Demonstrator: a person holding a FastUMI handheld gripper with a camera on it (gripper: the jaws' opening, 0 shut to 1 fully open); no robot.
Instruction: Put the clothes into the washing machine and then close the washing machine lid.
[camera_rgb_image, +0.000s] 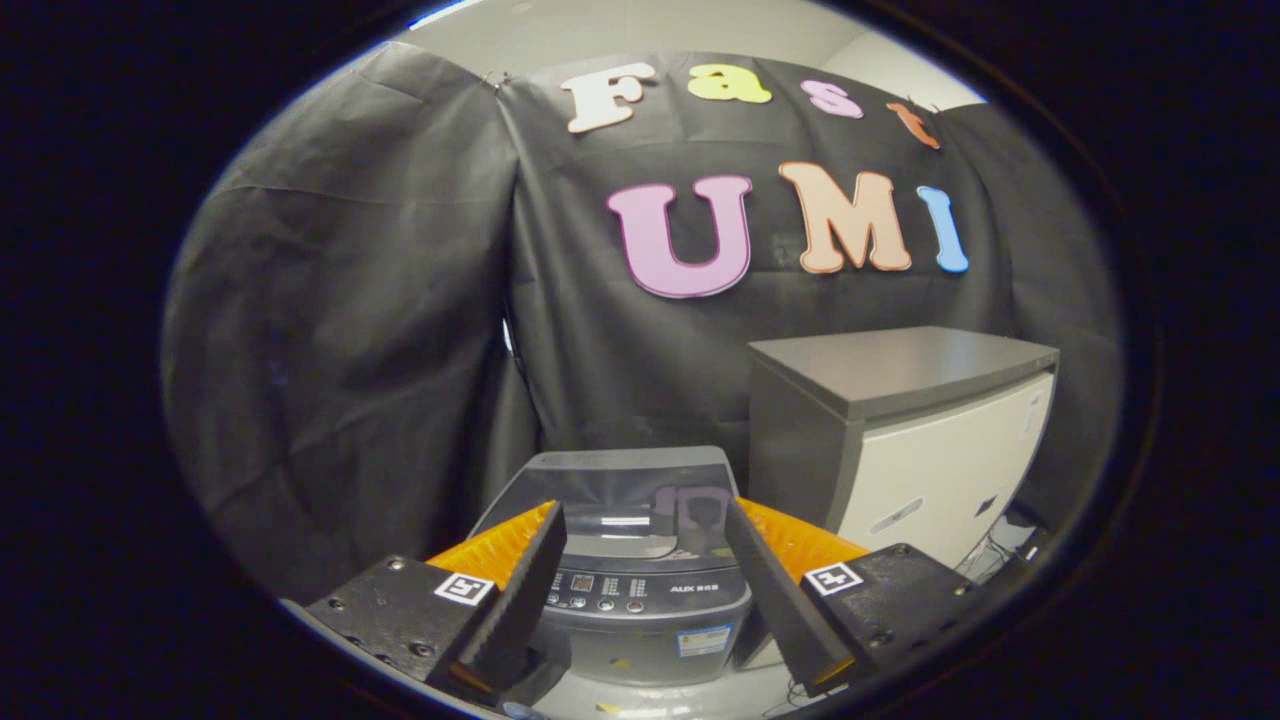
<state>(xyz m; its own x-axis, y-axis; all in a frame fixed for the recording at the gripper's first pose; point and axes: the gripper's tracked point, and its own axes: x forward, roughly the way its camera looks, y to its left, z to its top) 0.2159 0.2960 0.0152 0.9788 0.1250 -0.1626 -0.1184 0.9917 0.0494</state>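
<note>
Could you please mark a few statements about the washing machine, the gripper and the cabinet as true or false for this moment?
1. The dark glass lid of the grey top-loading washing machine is raised. False: it lies shut, flat on the machine.
2. The gripper is open, with nothing between its fingers. True.
3. A garment is held in the gripper. False: the fingers hold nothing, and the machine is seen between them, further off.
4. A grey-topped cabinet with a white front stands beside the machine, on the side of the gripper's right finger. True.
5. The machine's control panel faces the gripper. True.
</note>
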